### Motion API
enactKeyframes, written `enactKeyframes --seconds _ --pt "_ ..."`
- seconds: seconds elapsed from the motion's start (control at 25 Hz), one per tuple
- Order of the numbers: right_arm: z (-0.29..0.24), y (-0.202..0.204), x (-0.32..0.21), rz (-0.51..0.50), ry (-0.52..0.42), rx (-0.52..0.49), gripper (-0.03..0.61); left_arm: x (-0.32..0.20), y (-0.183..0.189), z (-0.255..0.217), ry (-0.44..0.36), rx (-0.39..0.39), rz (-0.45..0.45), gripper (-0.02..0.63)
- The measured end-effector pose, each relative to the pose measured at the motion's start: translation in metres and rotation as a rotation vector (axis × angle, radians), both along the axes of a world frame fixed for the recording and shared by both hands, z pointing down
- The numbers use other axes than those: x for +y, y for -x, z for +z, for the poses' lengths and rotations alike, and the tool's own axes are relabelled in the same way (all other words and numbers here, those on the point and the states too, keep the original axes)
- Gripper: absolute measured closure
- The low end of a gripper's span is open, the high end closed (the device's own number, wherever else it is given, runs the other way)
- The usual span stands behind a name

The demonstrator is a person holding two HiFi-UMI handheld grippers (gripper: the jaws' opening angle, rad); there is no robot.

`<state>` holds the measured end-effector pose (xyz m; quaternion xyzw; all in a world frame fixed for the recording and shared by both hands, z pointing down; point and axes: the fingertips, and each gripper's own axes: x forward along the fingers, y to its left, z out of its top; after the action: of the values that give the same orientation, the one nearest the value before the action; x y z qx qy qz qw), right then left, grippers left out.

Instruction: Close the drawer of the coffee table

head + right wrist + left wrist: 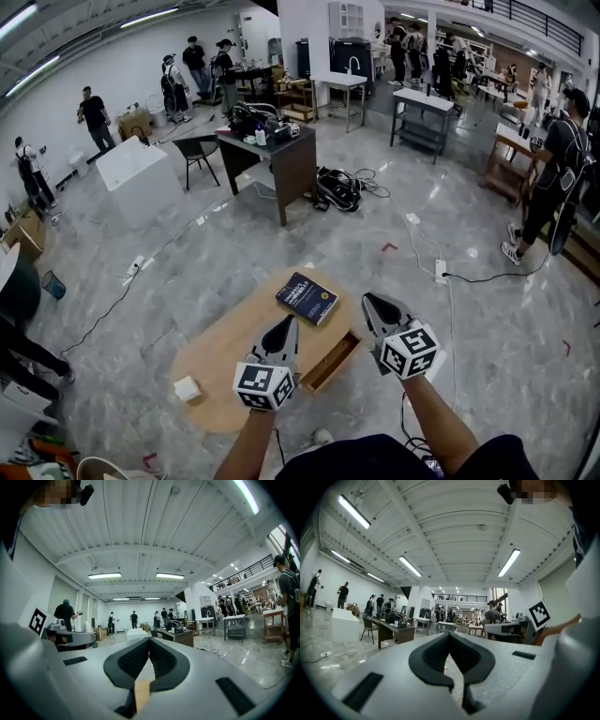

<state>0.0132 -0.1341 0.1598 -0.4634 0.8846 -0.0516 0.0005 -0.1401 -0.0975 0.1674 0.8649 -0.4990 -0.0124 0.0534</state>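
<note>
The oval wooden coffee table [225, 352] stands on the marble floor just ahead of me. Its drawer [332, 362] is pulled out from the near right side, and its inside shows. My left gripper [288, 323] is held above the tabletop, just left of the drawer, with its jaws shut and nothing in them. My right gripper [368, 300] hovers above and to the right of the drawer, also shut on nothing. Both gripper views look out level across the hall. Their closed fingertips [450, 635] [149, 641] meet, and the table is out of sight there.
A dark blue book [307, 298] lies on the table's far end and a small white box [187, 388] on its near left. A power strip with a black cable [441, 272] lies on the floor to the right. A dark desk [272, 155], a white block [137, 178] and several people stand farther off.
</note>
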Motion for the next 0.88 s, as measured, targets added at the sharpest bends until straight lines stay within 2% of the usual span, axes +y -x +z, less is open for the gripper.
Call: enactKeyframes --seconds 0.36,0.88 --pt "-0.001 -0.003 -0.02 -0.005 0.005 -0.01 0.56 -0.02 0.005 -0.001 0.009 0.004 -0.02 0.614" --pt "0.004 -0.036 -0.053 -0.057 0.008 -0.004 0.56 -0.046 -0.031 0.004 0.01 0.012 -0.066 0.614"
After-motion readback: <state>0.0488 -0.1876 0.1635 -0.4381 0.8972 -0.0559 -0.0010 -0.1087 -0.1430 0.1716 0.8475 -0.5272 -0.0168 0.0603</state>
